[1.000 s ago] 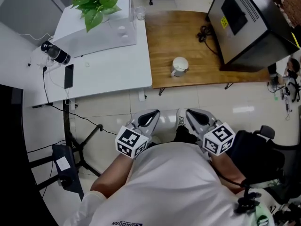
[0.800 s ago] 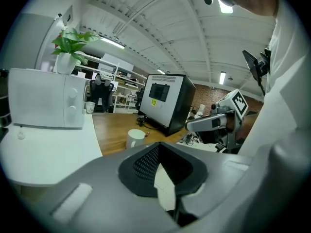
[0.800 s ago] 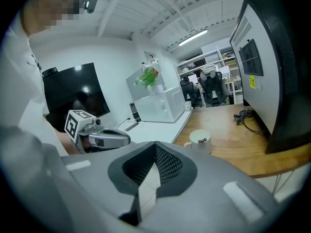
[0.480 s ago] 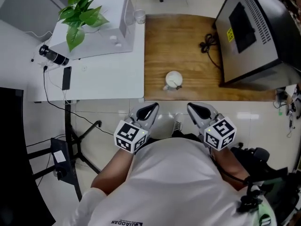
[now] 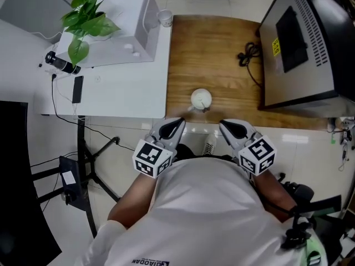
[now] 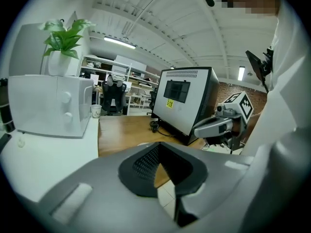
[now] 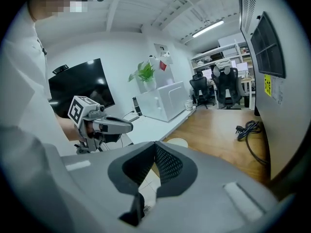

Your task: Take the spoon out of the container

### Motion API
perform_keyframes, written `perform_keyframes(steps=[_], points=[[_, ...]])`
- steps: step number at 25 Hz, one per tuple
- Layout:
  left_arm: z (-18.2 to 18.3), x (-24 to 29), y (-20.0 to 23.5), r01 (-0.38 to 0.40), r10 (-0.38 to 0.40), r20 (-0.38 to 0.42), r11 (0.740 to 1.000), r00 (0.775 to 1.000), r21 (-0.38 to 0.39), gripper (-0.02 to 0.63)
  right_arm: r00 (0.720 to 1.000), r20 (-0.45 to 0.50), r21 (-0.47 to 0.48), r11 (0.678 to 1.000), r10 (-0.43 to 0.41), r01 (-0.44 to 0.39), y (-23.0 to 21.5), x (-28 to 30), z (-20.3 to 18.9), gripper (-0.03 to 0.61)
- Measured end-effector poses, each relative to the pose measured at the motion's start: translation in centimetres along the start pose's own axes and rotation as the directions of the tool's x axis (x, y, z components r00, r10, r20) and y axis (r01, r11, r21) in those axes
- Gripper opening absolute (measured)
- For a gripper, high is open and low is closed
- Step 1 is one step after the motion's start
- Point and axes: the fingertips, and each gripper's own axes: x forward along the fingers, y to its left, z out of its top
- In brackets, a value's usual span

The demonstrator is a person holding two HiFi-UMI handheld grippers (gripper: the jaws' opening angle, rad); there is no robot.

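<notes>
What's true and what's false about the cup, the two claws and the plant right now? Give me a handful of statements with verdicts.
1. The white cup stands on the wooden table. True.
2. The left claw is gripping the cup. False: it is shut on nothing and is apart from the cup, near the table's front edge.
3. The right claw is shut and empty. True.
4. The green plant sits on the wooden table. False: it stands on the white box, off to the left of that table.
5. A black cable lies on the wooden table. True.
</notes>
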Motion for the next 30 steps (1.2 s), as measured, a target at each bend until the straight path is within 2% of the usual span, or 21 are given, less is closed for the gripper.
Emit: perform_keyframes(steps=[4, 8, 12, 16, 20, 24, 27, 30], points=[[-0.2, 0.4, 1.1, 0.023, -0.023, -0.013, 1.000, 1.000, -0.020, 0.005, 0.999, -0.014, 0.018, 0.999, -0.030, 0.031, -0.5, 1.2, -0.1, 0.011], [-0.2, 0.4, 1.5, 0.085, -0.086, -0.038, 0.996, 0.996, -0.007, 0.005, 0.997, -0.027, 0.045, 0.996, -0.071, 0.072, -0.4, 2.3, -0.3, 0.020], [-0.5, 0.8, 2.4, 0.118, -0.118, -0.051, 0.993, 0.992, -0.013, 0.005, 0.993, -0.050, 0.010, 0.994, -0.109, 0.110, -0.5, 3.6, -0.5, 0.039], [-1.5, 1.1, 2.8, 0.142, -0.144, -0.073, 0.989, 0.987, -0.026, 0.005, 0.987, -0.086, -0.061, 0.989, -0.137, 0.132, -0.8, 4.6, -1.2, 0.059], [-2.4, 1.2, 3.4, 0.149, -0.152, -0.089, 0.988, 0.984, -0.043, 0.005, 0.980, -0.131, -0.203, 0.971, -0.153, 0.124, -0.9, 5.6, -1.7, 0.073], [-2.9, 1.2, 4.2, 0.146, -0.151, -0.097, 0.987, 0.984, -0.061, 0.005, 0.964, -0.186, -0.396, 0.912, -0.190, 0.104, -1.3, 6.7, -2.0, 0.107], [-3.3, 1.4, 4.8, 0.139, -0.146, -0.100, 0.988, 0.984, -0.073, 0.005, 0.948, -0.229, -0.540, 0.839, -0.222, 0.066, -1.7, 7.7, -2.5, 0.133], [-3.6, 1.3, 5.2, 0.133, -0.142, -0.101, 0.987, 0.985, -0.087, 0.005, 0.935, -0.265, -0.642, 0.766, -0.235, 0.011, -1.6, 8.7, -3.4, 0.147]])
